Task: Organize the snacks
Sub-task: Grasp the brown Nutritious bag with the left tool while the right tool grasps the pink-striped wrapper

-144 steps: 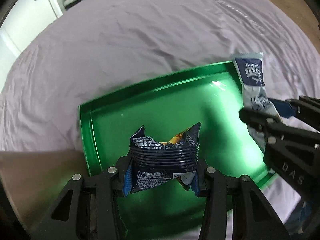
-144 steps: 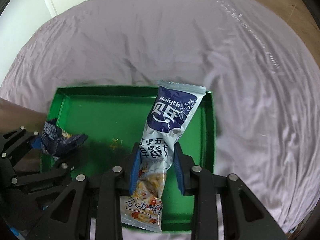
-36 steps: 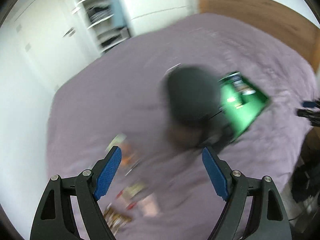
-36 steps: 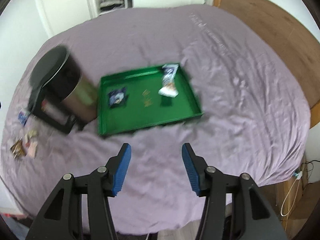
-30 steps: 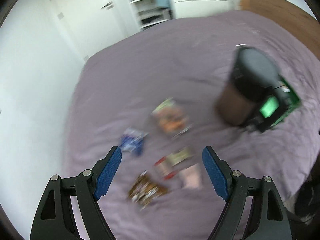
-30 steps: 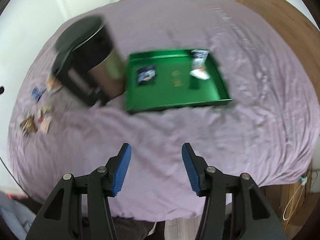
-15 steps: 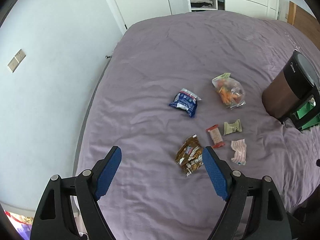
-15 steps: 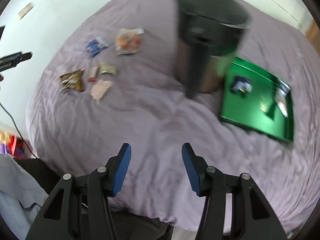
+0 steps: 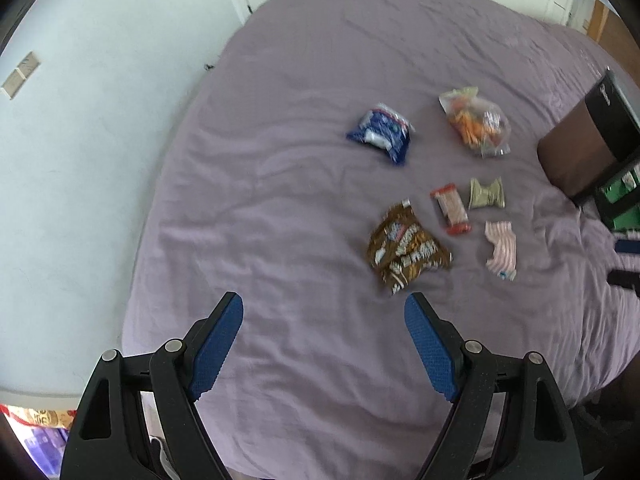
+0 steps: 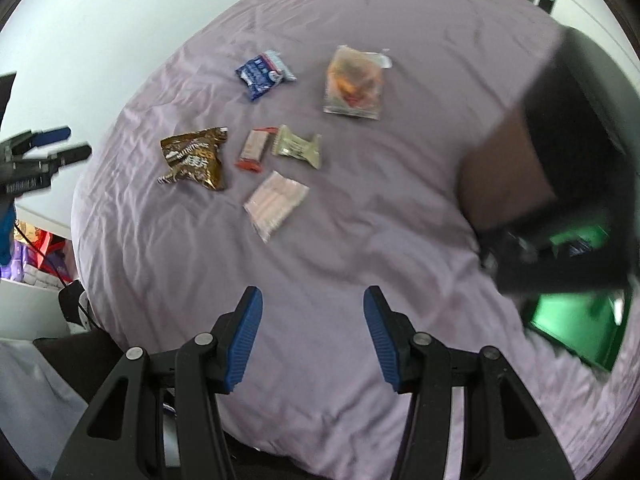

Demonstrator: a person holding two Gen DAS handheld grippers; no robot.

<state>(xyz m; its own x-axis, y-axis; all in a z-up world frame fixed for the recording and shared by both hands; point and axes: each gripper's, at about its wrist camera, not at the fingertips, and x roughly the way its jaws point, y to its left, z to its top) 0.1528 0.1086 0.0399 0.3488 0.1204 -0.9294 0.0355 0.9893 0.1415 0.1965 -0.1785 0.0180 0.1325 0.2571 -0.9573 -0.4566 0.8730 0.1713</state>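
Note:
Several snack packets lie on the purple bed: a brown bag (image 9: pixel 404 248) (image 10: pixel 194 158), a blue bag (image 9: pixel 382 133) (image 10: pixel 262 74), a clear bag of orange snacks (image 9: pixel 476 122) (image 10: pixel 354 82), a red-ended bar (image 9: pixel 450 208) (image 10: pixel 254 148), a green wrapper (image 9: pixel 486 194) (image 10: pixel 298 146) and a pink packet (image 9: pixel 500 250) (image 10: pixel 276 202). My left gripper (image 9: pixel 324 344) is open and empty, nearest the brown bag. My right gripper (image 10: pixel 312 340) is open and empty, below the pink packet. The green tray (image 10: pixel 572 320) (image 9: pixel 624 216) lies at the right edge.
A dark bin with a black lid (image 10: pixel 552 152) (image 9: pixel 588 152) stands on the bed between the snacks and the tray. A white wall (image 9: pixel 100 120) runs along the bed's left side. The other gripper shows at each view's edge (image 10: pixel 40 152) (image 9: pixel 628 264).
Both grippers let go of their packets in the tray, swung left over the bin and now face the loose snacks, a little closer than half a second ago.

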